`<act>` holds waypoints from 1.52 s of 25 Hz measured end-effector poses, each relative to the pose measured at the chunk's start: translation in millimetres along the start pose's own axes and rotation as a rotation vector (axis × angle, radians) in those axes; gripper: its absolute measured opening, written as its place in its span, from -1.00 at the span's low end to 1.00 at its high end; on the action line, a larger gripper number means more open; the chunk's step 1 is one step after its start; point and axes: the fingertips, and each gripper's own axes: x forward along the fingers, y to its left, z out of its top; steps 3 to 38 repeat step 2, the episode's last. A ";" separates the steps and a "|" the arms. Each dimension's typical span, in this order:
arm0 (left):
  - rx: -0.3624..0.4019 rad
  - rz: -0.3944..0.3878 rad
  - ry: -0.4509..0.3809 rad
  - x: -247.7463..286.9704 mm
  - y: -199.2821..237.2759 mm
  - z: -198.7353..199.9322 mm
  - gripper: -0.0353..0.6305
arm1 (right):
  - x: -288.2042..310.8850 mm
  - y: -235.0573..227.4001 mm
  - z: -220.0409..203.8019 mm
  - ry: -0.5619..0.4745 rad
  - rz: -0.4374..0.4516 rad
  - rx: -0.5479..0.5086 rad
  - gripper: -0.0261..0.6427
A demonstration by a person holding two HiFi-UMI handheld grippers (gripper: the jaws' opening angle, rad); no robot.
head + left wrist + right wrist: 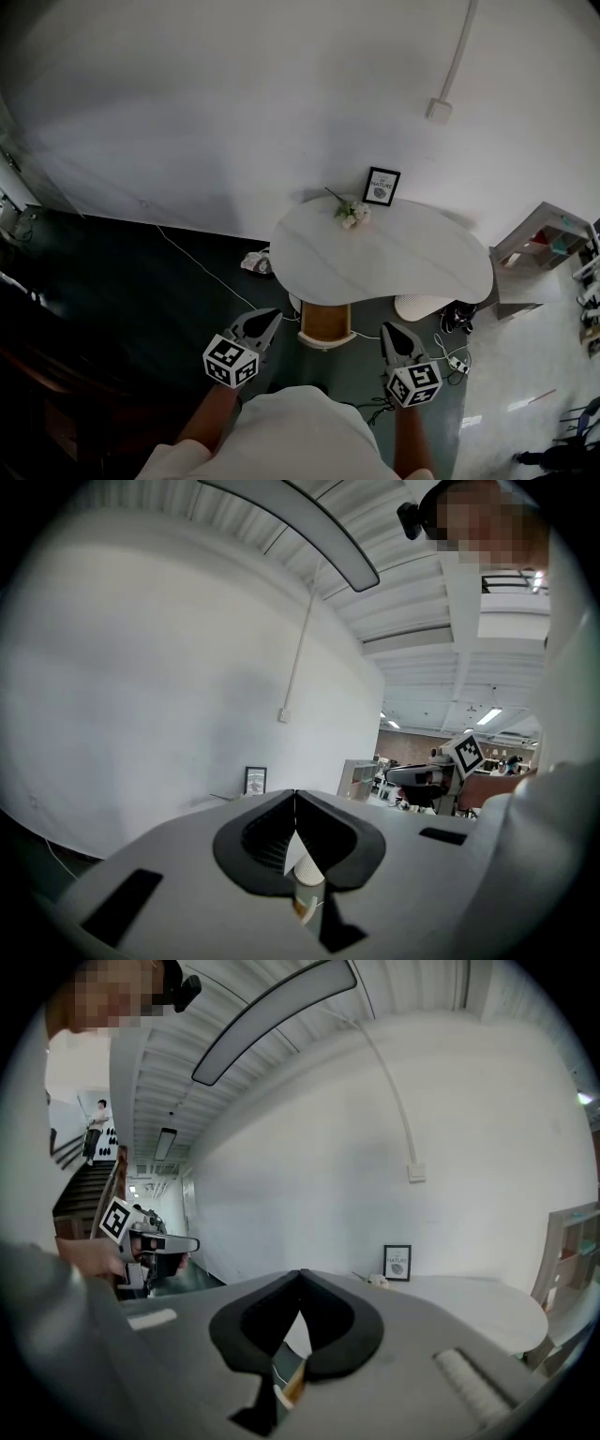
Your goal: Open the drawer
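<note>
The drawer [325, 322] is seen under the near edge of the worktop [412, 258], ahead of both tools and between them, apart from each. Its tan, wood-like front, framed by a rounded white rim, is turned toward the tools; its long axis cannot be told. The worktop is smooth, white and kidney-shaped. A black-framed picture [382, 186] and a small sprig of flowers [352, 213] are set at its far side. The left tool [270, 321] is closed, its dark jaws brought together with nothing gripped. The right tool [391, 331] is likewise closed on nothing.
</note>
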 end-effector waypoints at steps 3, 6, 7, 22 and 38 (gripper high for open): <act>-0.002 -0.002 0.000 -1.8 -2.4 -1.8 -0.87 | -3.1 1.1 -0.8 -0.002 -0.001 0.001 -0.89; -0.002 -0.002 0.000 -1.8 -2.4 -1.8 -0.87 | -3.1 1.1 -0.8 -0.002 -0.001 0.001 -0.89; -0.002 -0.002 0.000 -1.8 -2.4 -1.8 -0.87 | -3.1 1.1 -0.8 -0.002 -0.001 0.001 -0.89; -0.002 -0.002 0.000 -1.8 -2.4 -1.8 -0.87 | -3.1 1.1 -0.8 -0.002 -0.001 0.001 -0.89; -0.002 -0.002 0.000 -1.8 -2.4 -1.8 -0.87 | -3.1 1.1 -0.8 -0.002 -0.001 0.001 -0.89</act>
